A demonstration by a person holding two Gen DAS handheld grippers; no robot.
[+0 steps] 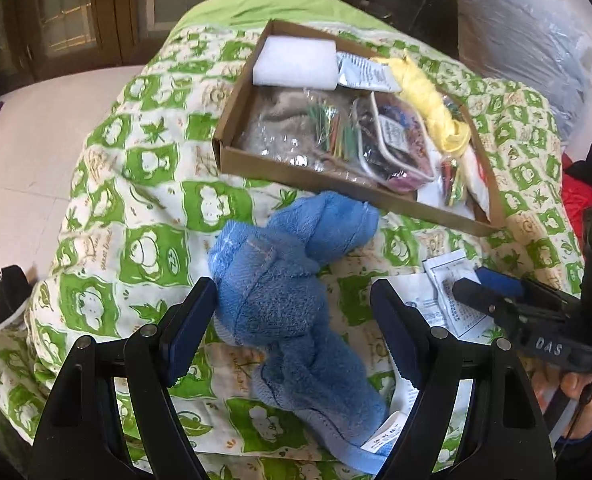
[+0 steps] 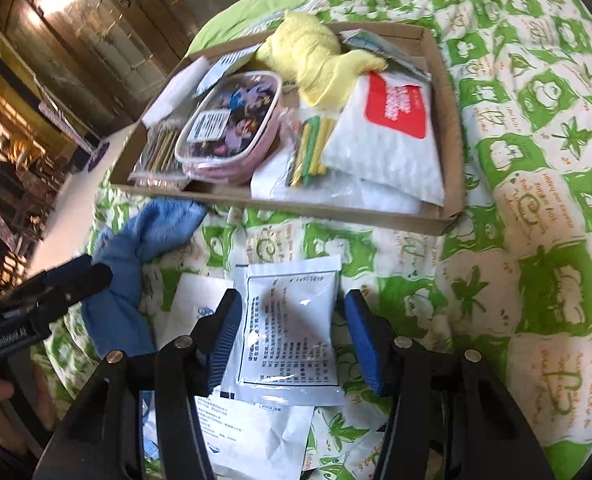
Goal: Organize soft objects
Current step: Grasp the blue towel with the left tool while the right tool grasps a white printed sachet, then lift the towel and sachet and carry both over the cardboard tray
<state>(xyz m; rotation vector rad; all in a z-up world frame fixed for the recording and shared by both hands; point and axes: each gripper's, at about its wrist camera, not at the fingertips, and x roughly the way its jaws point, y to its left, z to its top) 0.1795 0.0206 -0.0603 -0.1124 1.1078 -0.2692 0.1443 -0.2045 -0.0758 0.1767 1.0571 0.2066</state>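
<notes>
A crumpled blue towel (image 1: 279,280) lies on the green-and-white quilt (image 1: 135,200). My left gripper (image 1: 291,324) stands open astride it, its right pad clear of the cloth. In the right wrist view the towel (image 2: 135,240) lies at the left. My right gripper (image 2: 293,340) is open over a white printed sachet (image 2: 291,320) that lies flat between its fingers on other paper packets. The right gripper (image 1: 492,292) also shows at the right edge of the left wrist view. A shallow cardboard box (image 1: 296,184) beyond holds a yellow cloth (image 1: 428,104).
The box (image 2: 336,212) also holds a white foam block (image 1: 296,60), a pink clear pouch (image 2: 231,128), bags of coloured sticks (image 2: 312,148) and a white packet with a red label (image 2: 392,136). A plastic-wrapped bundle (image 1: 516,40) stands behind. The bed's edge and the floor (image 1: 35,140) lie left.
</notes>
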